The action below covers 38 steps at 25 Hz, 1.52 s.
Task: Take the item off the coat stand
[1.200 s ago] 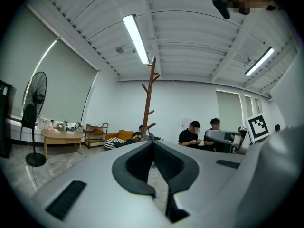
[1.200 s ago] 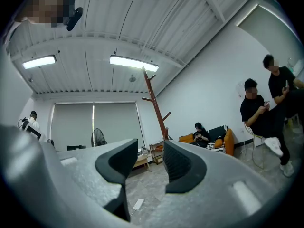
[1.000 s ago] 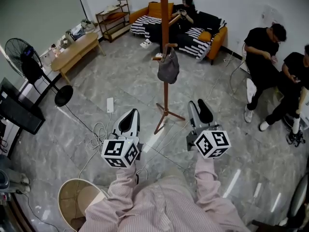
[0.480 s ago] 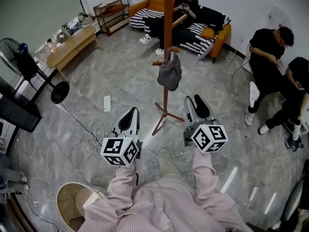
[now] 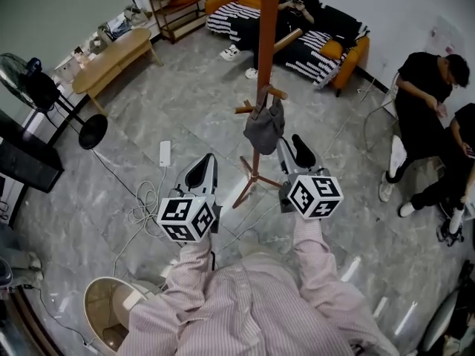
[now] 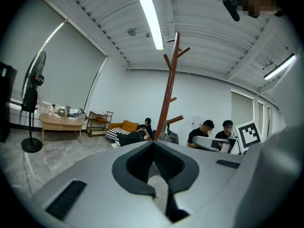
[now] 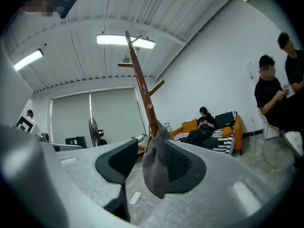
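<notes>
Wooden low desk [image 5: 111, 59] and a standing fan [image 5: 38, 89] sit far left of the coat stand [image 5: 266, 43]. A white power strip [image 5: 165, 156] lies on the floor, left of its base.

Left gripper [image 5: 202, 169] hangs left of the stand's feet and well short of the pole. In the left gripper view the left gripper [image 6: 154, 148] has its fingers only narrowly apart, with just floor showing in the gap. The coat stand [image 6: 167, 103] rises ahead of it.

Grey item [image 5: 264, 128] hangs from a low peg on the stand, against the pole.

Right gripper [image 5: 291, 147] is just right of the stand, its tips level with the item. In the right gripper view the right gripper [image 7: 147, 148] has its fingers wide. The grey item [image 7: 154, 170] hangs in the gap between them, overlapping the right finger's dark pad. They are not closed on it, and I can't tell if there is contact. The coat stand [image 7: 140, 80] pole runs up directly behind the item.

Sofa [image 5: 349, 50] with a seated person is behind the stand. Seated people [image 5: 423, 102] are far right of it.
</notes>
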Tool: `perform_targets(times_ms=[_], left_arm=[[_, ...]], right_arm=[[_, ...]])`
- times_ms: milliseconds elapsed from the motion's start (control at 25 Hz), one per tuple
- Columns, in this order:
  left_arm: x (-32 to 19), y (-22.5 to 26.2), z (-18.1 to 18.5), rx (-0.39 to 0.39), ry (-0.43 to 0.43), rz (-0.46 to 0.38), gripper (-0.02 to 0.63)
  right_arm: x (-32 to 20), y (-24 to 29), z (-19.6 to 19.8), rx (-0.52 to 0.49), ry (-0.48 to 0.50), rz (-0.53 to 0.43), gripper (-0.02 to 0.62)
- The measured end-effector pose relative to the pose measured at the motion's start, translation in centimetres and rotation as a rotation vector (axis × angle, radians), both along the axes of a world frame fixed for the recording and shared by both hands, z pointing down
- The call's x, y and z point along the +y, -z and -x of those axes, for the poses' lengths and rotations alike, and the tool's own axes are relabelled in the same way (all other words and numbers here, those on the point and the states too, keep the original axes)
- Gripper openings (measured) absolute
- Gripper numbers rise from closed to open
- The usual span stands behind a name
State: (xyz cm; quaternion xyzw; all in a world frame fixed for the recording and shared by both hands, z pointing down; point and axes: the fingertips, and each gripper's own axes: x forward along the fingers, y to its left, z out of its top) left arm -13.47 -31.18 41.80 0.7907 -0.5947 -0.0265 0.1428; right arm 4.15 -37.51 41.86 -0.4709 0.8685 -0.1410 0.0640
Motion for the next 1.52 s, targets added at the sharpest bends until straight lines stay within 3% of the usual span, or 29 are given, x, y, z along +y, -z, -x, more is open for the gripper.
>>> perform_targets(times_ms=[640, 800, 960, 1520], left_arm=[[-6.7, -3.4, -0.3, 0.050, 0.015, 0.114, -0.002], [-6.9, -4.0, 0.1, 0.043, 0.009, 0.137, 0.000], [-7.0, -4.3, 0.1, 0.038, -0.003, 0.141, -0.002], [-6.9, -2.6, -0.1, 0.026, -0.068, 0.096, -0.002]], right_arm=[[-7.3, -3.8, 3.2, 0.184, 0.113, 0.095, 0.152], [-7.5, -4.0, 3.3, 0.213, 0.105, 0.091, 0.111], [-7.4, -4.2, 3.5, 0.222, 0.101, 0.075, 0.053], [-6.3, -2.3, 3.5, 0.232, 0.066, 0.042, 0.026]])
